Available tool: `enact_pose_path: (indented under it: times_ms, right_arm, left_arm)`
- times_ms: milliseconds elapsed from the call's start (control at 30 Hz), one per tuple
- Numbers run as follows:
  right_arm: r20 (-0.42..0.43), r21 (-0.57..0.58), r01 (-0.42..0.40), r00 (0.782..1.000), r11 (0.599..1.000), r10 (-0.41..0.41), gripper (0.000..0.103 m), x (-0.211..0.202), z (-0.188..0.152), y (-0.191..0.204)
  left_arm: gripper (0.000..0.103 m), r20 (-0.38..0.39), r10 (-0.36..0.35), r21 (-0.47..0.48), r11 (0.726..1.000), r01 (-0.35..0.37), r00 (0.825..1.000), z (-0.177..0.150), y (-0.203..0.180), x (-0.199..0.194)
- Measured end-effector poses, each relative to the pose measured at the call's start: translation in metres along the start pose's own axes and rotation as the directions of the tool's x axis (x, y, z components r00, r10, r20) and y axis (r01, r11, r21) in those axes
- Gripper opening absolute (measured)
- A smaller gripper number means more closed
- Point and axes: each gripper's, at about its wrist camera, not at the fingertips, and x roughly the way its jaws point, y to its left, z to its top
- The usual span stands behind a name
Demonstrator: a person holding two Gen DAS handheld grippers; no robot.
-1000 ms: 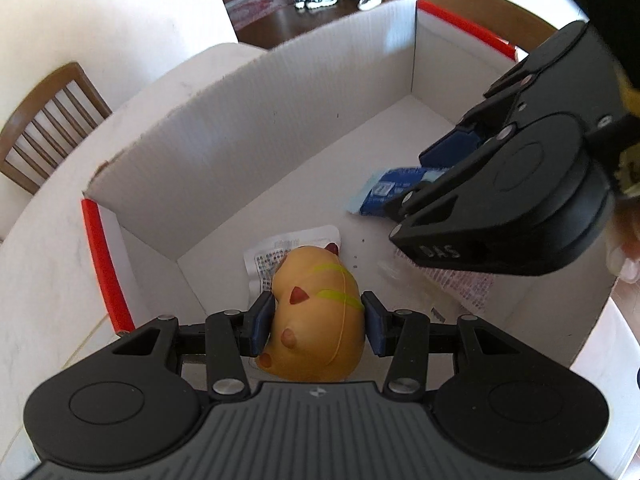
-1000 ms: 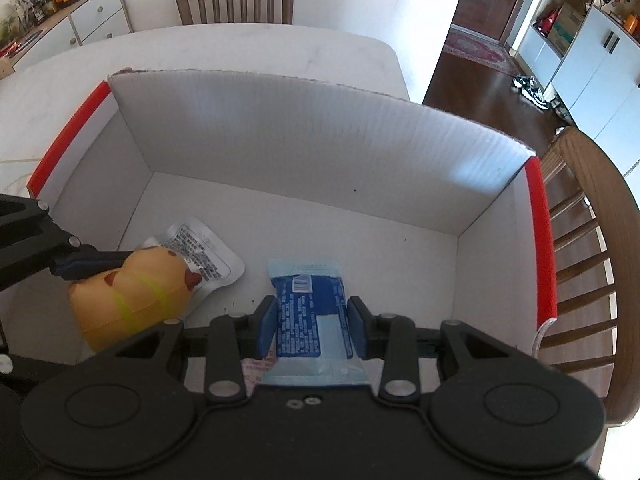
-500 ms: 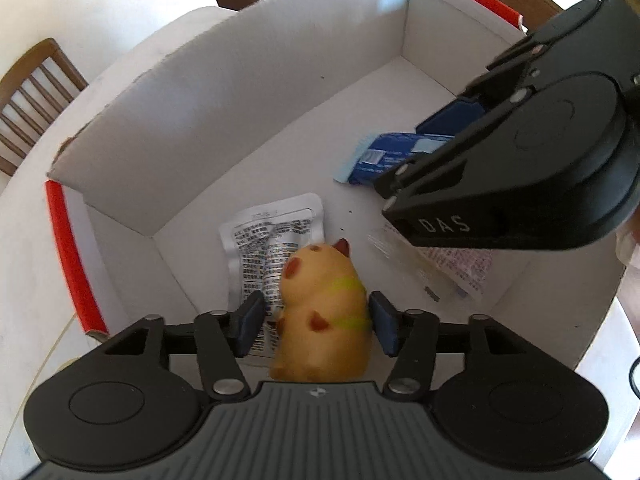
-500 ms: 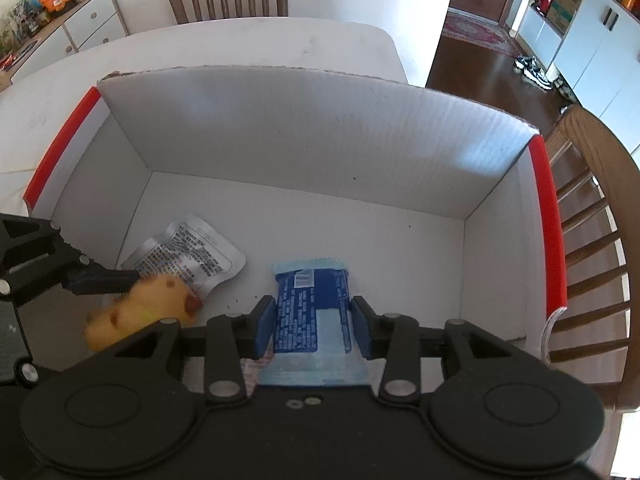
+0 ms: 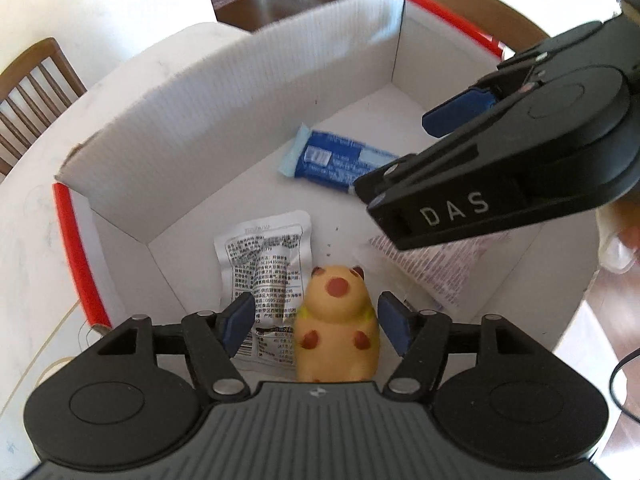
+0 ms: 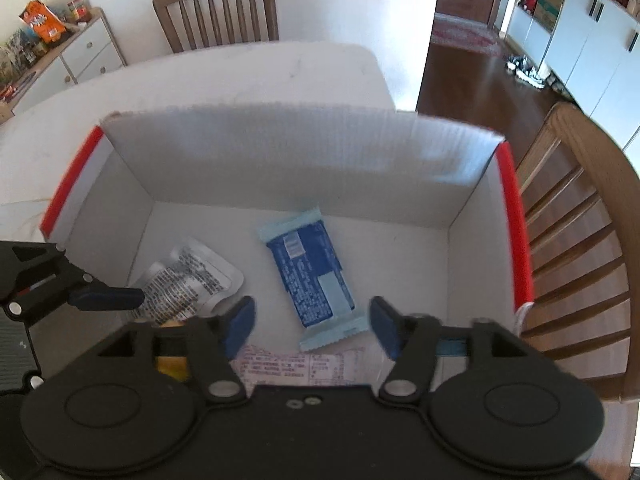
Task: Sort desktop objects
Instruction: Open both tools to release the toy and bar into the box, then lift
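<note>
The letters "DAS" stand in white on the black side of the right gripper (image 5: 456, 120), as the left wrist view shows it. The silver packet (image 5: 266, 268) is covered in black print, too small to read. The blue wrapper (image 6: 310, 272) bears a barcode and white print, also too fine to make out. The clear packet (image 5: 436, 268) carries rows of pink print, unreadable as well.

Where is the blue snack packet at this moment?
The blue snack packet lies flat on the floor of the white box, about mid-floor in the right wrist view, right of the silver sachet and beyond the opening right gripper.
</note>
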Motion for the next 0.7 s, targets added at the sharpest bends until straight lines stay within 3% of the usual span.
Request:
enact_pose_path:
  times_ms: [100,300,433,700]
  right_arm:
    - [0.018,0.004,-0.015,1.000,1.000,0.015,0.068,-0.010,0.000,-0.001]
    - [0.043,-0.003,-0.040,0.998,0.999,0.040,0.068,-0.029,-0.003,0.002]
    - [0.072,-0.003,-0.056,0.996,0.998,0.056,0.076,-0.042,-0.007,0.004]
    - [0.123,0.002,-0.075,0.990,0.997,0.075,0.081,-0.068,-0.021,0.008]
  left_arm:
    - [0.080,0.034,-0.007,-0.034,0.999,0.008,0.999,-0.004,0.001,-0.009]
    - [0.080,0.093,-0.017,-0.093,0.995,0.026,0.996,-0.015,0.006,-0.031]
    - [0.080,0.140,-0.025,-0.125,0.991,0.043,0.990,-0.023,0.008,-0.048]
    - [0.080,0.225,-0.034,-0.179,0.981,0.075,0.974,-0.043,0.011,-0.069]
